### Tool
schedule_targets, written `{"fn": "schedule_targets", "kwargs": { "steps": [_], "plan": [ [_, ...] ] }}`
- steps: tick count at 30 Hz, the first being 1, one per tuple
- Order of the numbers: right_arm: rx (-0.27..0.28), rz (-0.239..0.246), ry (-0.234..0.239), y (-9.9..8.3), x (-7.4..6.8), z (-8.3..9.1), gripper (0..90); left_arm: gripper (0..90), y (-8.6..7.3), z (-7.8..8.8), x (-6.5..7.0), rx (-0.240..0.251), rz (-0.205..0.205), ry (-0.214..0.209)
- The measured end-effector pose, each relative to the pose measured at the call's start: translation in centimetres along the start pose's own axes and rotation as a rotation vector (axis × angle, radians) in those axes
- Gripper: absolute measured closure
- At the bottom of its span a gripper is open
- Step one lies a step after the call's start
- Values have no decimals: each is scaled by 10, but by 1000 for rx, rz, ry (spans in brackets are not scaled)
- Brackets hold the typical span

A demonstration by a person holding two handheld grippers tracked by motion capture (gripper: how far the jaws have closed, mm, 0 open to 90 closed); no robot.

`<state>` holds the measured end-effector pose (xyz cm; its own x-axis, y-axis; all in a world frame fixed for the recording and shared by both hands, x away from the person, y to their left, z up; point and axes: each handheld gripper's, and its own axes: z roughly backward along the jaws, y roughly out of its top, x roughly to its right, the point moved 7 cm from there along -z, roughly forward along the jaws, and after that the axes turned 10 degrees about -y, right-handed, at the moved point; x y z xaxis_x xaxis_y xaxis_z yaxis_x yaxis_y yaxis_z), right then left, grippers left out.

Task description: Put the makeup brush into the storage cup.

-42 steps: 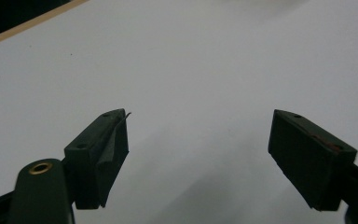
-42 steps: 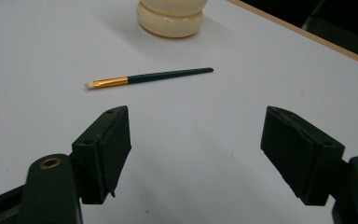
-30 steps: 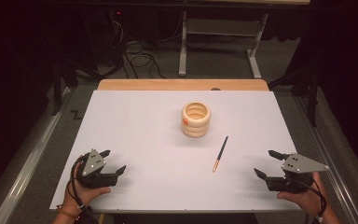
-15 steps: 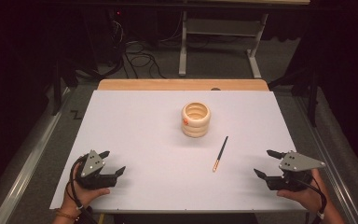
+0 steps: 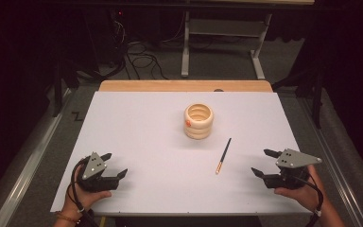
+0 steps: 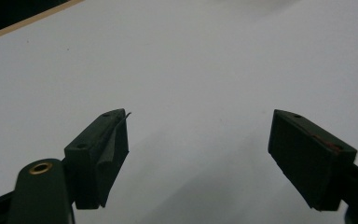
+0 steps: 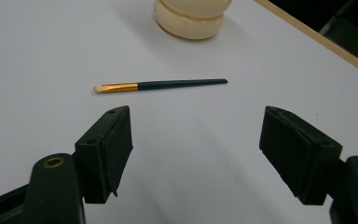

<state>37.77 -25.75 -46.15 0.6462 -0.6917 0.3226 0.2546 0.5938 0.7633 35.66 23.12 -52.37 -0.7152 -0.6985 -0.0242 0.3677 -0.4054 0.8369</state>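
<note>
The white table (image 5: 137,137) takes up most of the scene, with a strip of bare wood along its far edge, and everything else is easiest to place off the cream holder (image 5: 199,121) standing a bit past the middle of it. That holder looks like three chubby rings stacked up, hollow in the centre, with a small orange mark on its left side. The left gripper (image 5: 113,166) sits well away from the holder, down toward the near left corner of the table, held in the person's hand with jaws spread wide and nothing but blank tabletop between them. The right gripper (image 5: 263,162) is off toward the near right corner, also well clear of the holder; its jaws are gaping too with nothing caught in them, though they've just been easing shut a little. The smallest thing is the brush (image 7: 161,85), lying flat on the table just near-right of the holder, between it and the right gripper. It's a slim one: dark tapered handle, a shiny gold ferrule, and a pale little tip, the tip end pointing away from the holder.
</note>
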Motion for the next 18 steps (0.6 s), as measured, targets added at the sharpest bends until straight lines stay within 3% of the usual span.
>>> {"fn": "schedule_targets", "kwargs": {
  "steps": [18],
  "plan": [
    [9,-47,8,8,2,-15,299,208,0,-2,0,-6,-6,-4]
  ]
}}
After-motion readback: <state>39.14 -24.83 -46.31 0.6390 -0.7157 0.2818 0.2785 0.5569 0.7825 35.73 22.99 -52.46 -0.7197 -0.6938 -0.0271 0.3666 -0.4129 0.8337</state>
